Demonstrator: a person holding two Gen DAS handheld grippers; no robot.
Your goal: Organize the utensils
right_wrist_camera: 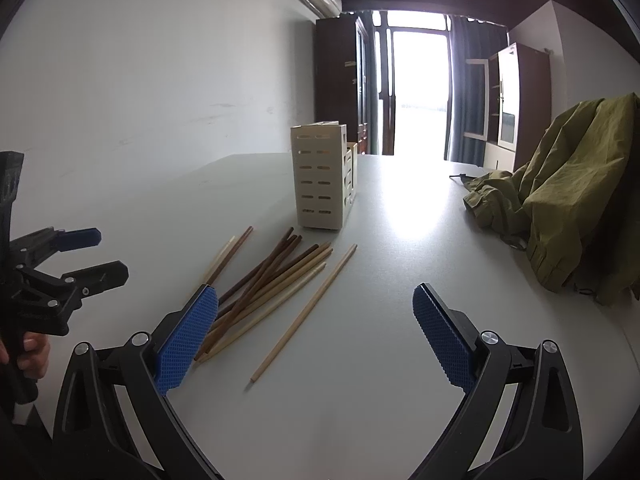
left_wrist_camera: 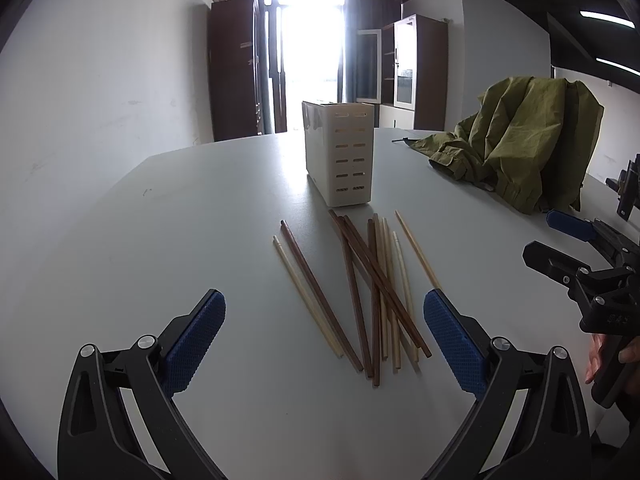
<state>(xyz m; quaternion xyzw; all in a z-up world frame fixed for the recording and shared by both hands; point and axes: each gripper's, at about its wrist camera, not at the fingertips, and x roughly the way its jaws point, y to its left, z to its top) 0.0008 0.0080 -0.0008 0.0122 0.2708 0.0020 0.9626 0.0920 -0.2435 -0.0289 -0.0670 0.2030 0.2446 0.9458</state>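
Note:
Several chopsticks, dark brown and pale wood, lie in a loose pile [left_wrist_camera: 372, 288] on the white table [left_wrist_camera: 200, 220], in front of a cream slotted utensil holder [left_wrist_camera: 340, 156]. The pile [right_wrist_camera: 264, 284] and holder [right_wrist_camera: 320, 178] also show in the right wrist view, with one pale chopstick [right_wrist_camera: 306, 312] lying apart to the right. My left gripper [left_wrist_camera: 324, 320] is open and empty, just short of the pile. My right gripper [right_wrist_camera: 316, 316] is open and empty, with the lone chopstick between its fingers' line. Each gripper shows in the other's view, the right [left_wrist_camera: 560, 240] and the left [right_wrist_camera: 92, 252].
An olive green jacket [left_wrist_camera: 516, 148] lies heaped at the table's right side, also in the right wrist view [right_wrist_camera: 560, 208]. A small dark object [left_wrist_camera: 400, 141] lies beside it. The table's curved edge runs along the left and far side. Cabinets and a bright doorway stand behind.

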